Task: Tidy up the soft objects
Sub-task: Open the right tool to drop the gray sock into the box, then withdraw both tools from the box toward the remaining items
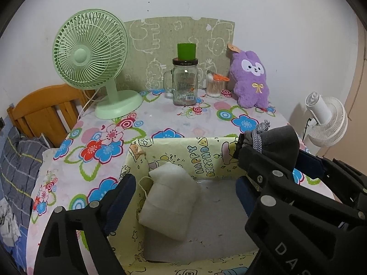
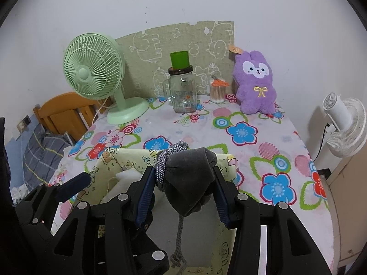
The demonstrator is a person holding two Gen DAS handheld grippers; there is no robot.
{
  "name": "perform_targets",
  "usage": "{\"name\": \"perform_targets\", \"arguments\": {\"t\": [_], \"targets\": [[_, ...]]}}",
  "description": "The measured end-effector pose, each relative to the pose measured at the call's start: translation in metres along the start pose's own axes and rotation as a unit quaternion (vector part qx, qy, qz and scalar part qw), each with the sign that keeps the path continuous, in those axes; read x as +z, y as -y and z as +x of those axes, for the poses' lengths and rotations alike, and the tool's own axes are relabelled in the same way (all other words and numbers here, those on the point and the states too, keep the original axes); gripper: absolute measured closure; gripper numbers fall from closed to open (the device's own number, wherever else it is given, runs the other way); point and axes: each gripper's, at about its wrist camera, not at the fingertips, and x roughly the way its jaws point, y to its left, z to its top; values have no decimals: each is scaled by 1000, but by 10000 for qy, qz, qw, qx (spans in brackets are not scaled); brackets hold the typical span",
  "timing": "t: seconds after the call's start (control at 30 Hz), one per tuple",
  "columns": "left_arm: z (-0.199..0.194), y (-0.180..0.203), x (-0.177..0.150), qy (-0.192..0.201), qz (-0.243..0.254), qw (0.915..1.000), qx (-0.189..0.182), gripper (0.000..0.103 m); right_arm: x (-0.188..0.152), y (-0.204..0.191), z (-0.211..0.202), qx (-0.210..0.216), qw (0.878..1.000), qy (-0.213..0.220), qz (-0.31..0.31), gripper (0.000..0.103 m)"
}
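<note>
Pinched in my right gripper (image 2: 183,183), centre frame, sits a dark grey pouch (image 2: 190,178), bunched, with a braided grey cord (image 2: 161,167); its lower end hangs blurred. Lower centre, my left gripper (image 1: 185,197) spreads around a white pouch (image 1: 169,201) inside the yellow box (image 1: 206,158).

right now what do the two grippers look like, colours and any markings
Both are matte black plastic linkages joined by round silver rivets, with ribbed dark blue pads lining the fingers. The left gripper and right gripper look identical. White letters, partly cut off, mark the right one's body in the left wrist view. No cables or sleeves show.
</note>
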Motion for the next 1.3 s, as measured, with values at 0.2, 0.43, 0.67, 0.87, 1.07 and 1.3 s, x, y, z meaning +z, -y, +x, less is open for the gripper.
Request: {"name": "perform_targets", "arguments": {"t": [0.2, 0.43, 0.67, 0.87, 1.07, 1.3], "targets": [[-2, 0, 0, 34, 17, 9999, -98, 8, -1, 2, 2, 89, 9999, -39, 101, 24], [-9, -4, 0, 68, 50, 9998, -182, 3, -3, 0, -7, 36, 9995, 146, 268, 8], [-21, -1, -1, 117, 133, 9996, -208, 3, -6, 0, -19, -64, 9991, 187, 385, 8], [-45, 0, -8, 285, 141, 9993, -192, 2, -11, -3, -42, -83, 9987, 307, 387, 8], [-69, 3, -19, 377, 134, 9990, -186, 2, -20, -8, -68, -100, 9986, 389, 338, 8], [-91, 6, -34, 492, 136, 9984, -233, 1, -34, -13, -94, -137, 9985, 461, 277, 8]]}}
